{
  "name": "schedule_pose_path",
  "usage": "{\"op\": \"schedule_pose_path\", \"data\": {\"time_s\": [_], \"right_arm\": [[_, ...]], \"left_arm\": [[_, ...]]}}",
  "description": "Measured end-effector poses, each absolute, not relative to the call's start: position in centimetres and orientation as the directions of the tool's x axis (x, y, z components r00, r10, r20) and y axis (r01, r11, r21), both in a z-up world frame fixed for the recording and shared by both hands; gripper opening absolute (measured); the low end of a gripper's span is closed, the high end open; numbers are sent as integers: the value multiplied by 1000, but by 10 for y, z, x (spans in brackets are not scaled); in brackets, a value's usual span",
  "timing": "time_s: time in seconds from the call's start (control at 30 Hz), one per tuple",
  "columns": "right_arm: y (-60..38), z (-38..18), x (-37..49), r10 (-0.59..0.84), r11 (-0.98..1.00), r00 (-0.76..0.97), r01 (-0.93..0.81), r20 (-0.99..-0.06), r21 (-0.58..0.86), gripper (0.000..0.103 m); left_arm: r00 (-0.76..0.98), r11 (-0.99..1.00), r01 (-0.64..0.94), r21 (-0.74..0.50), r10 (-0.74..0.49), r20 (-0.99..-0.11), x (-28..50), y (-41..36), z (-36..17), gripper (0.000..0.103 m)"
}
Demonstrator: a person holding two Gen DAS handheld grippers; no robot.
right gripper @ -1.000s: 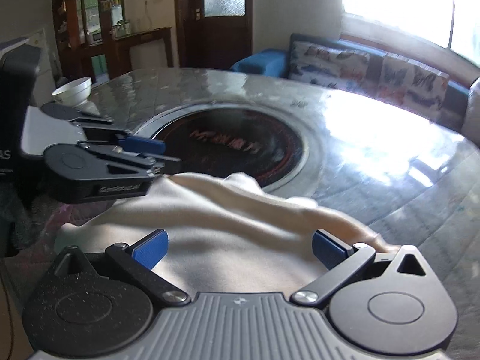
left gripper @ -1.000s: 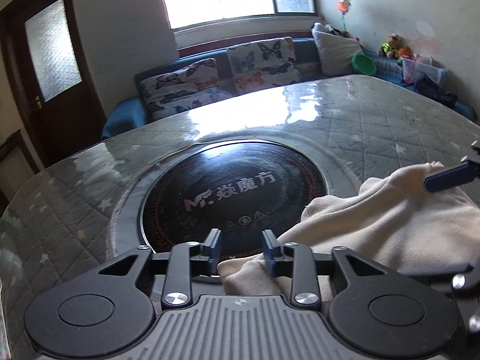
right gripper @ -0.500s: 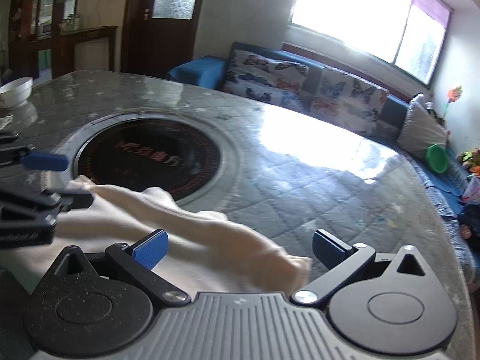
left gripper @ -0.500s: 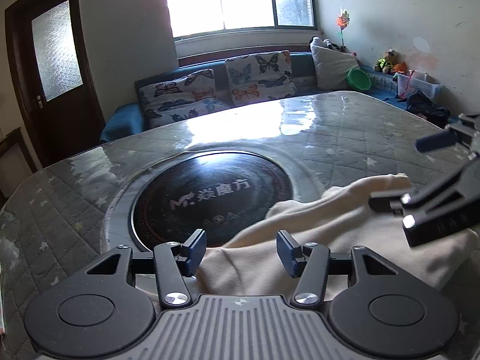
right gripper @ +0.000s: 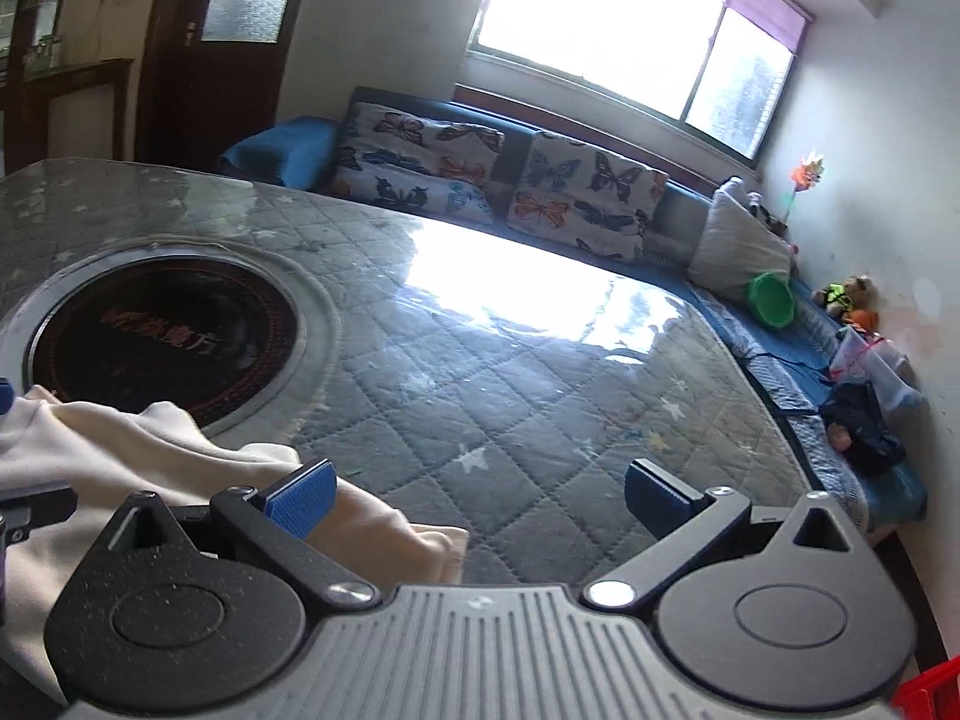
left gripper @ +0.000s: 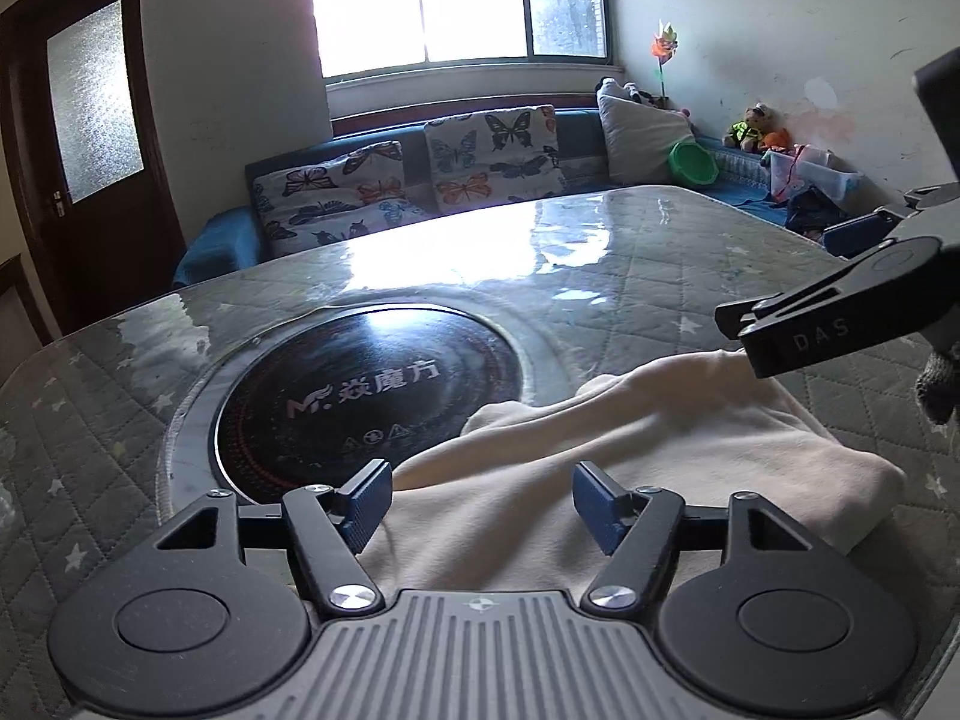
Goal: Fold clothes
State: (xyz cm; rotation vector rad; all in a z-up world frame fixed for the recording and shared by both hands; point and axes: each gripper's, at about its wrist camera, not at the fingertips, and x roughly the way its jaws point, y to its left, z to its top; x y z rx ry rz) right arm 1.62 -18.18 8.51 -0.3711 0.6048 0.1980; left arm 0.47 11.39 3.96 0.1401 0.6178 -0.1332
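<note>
While the left gripper [left gripper: 481, 501] spreads its jaws with nothing pinched, the cream garment [left gripper: 648, 468] lies bunched on the quilted table [left gripper: 660, 276], at four o'clock from the dark round hotplate [left gripper: 366, 396]. Right gripper [right gripper: 477, 495] gapes wide, empty too. That fleecy cloth looks light, limp and prone to slump; best pinched at a hem corner, both sides together.

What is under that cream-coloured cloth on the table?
The cream cloth lies on the quilted table cover, and its far edge overlaps the rim of the round black cooktop. Whatever lies beneath its folded middle is covered and cannot be seen.
</note>
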Motion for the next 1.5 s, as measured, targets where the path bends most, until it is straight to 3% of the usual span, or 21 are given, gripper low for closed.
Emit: {"op": "schedule_pose_path", "data": {"time_s": [1.5], "right_arm": [[-181, 41, 68, 10, 914, 741, -279, -672, -295, 103]], "left_arm": [[749, 979, 195, 53, -114, -653, 26, 105, 15, 76]]}}
